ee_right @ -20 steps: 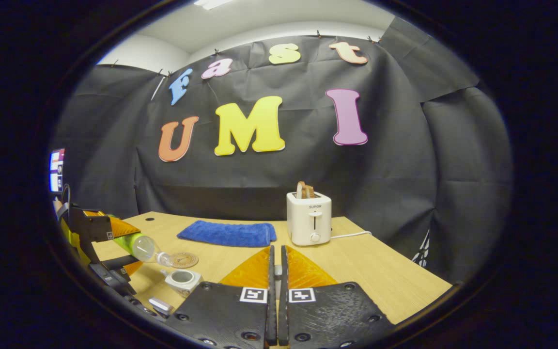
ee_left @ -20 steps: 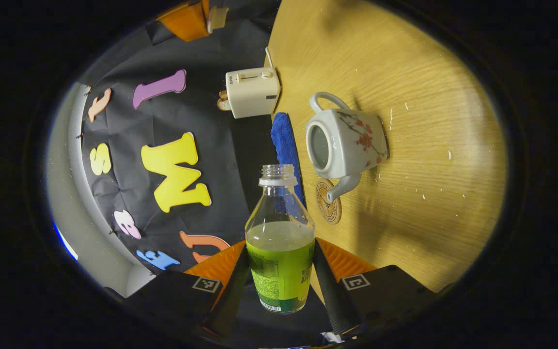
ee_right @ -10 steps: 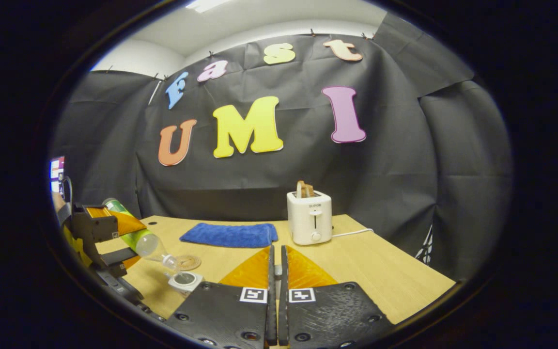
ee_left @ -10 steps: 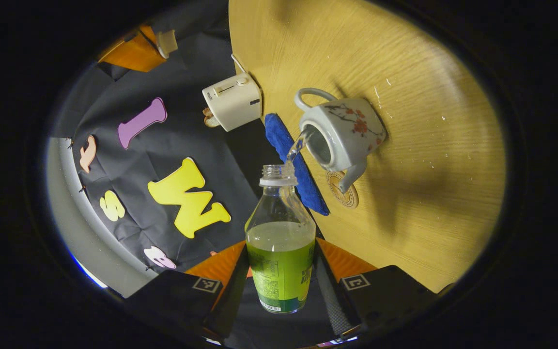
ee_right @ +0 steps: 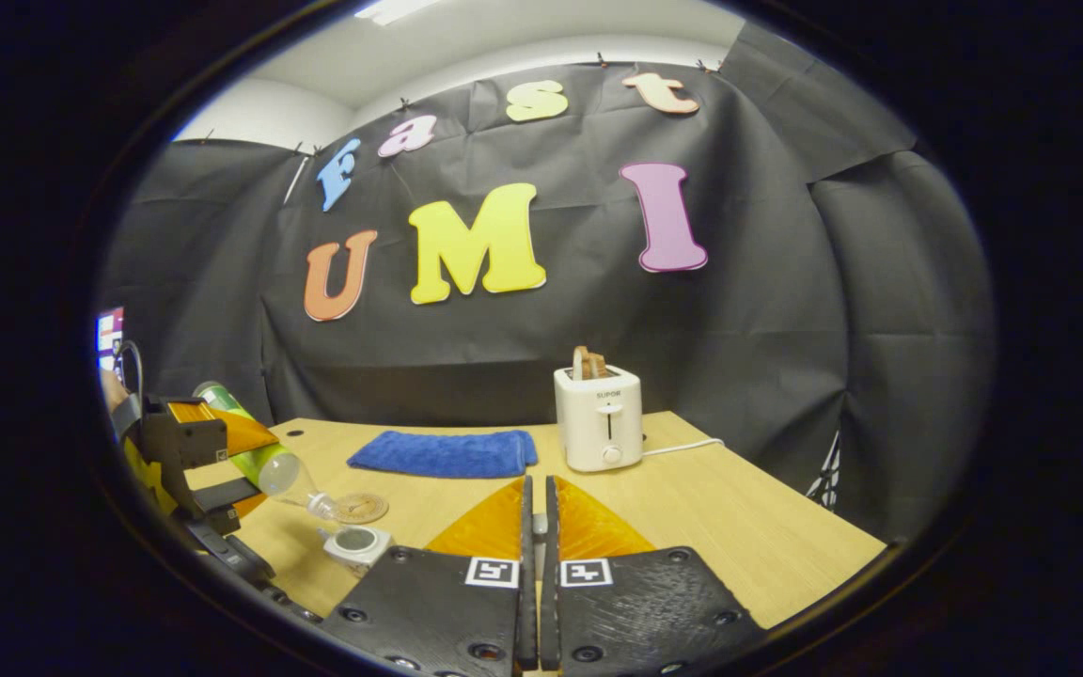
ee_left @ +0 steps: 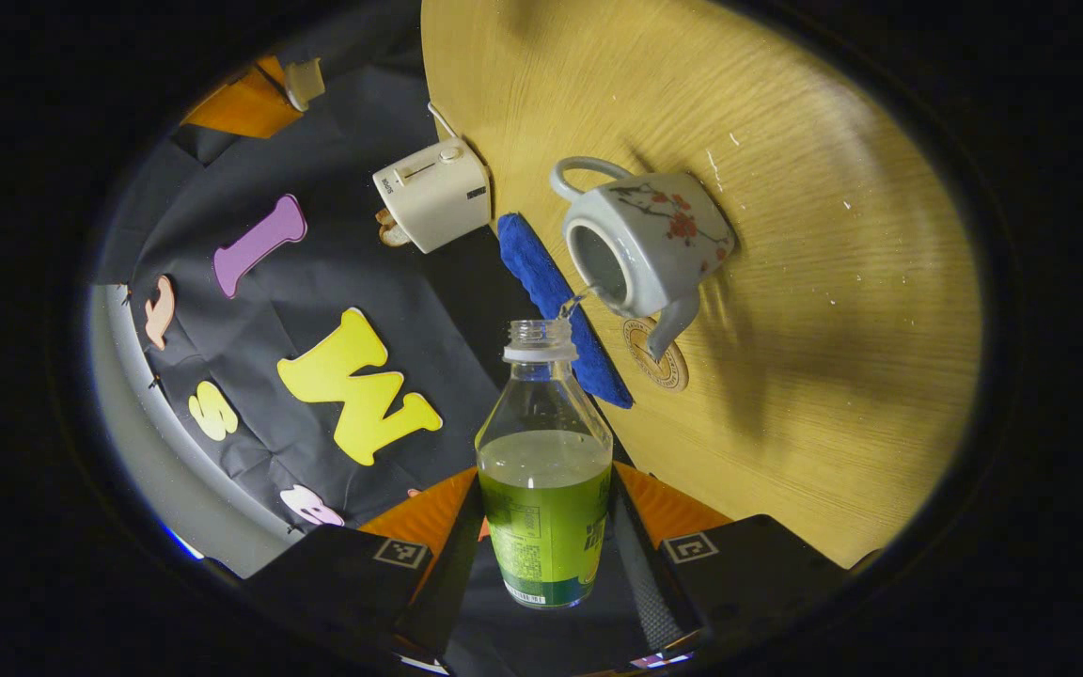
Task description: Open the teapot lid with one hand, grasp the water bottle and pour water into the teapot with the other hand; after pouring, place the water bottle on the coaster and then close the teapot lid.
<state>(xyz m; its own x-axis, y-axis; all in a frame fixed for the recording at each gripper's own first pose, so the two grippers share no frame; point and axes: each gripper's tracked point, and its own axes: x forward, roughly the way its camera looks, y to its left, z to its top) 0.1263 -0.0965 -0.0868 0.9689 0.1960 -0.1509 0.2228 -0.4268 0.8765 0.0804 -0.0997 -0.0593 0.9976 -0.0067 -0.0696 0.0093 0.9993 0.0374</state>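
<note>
My left gripper (ee_left: 546,489) is shut on the water bottle (ee_left: 544,508), a clear uncapped bottle with a green label, tipped mouth-down. A thin stream of water (ee_left: 574,301) runs from its mouth into the open top of the white flowered teapot (ee_left: 664,235) on the table. The round coaster (ee_left: 659,353) lies just beyond the spout. In the right gripper view the tilted bottle (ee_right: 264,458) hangs over the teapot (ee_right: 356,545) at lower left. My right gripper (ee_right: 538,498) is shut and raised; the left gripper view shows the white lid (ee_left: 305,81) at its tip.
A white toaster (ee_right: 598,418) with bread in it stands at the back of the wooden table (ee_right: 739,527), its cord trailing right. A folded blue cloth (ee_right: 443,453) lies left of the toaster, behind the coaster (ee_right: 360,508). A person's hand holds the left gripper (ee_right: 194,461).
The bottle has tipped further toward the teapot and water started to flow into it; the stream is now thinner than half a second ago. The right gripper has risen slightly, still shut.
</note>
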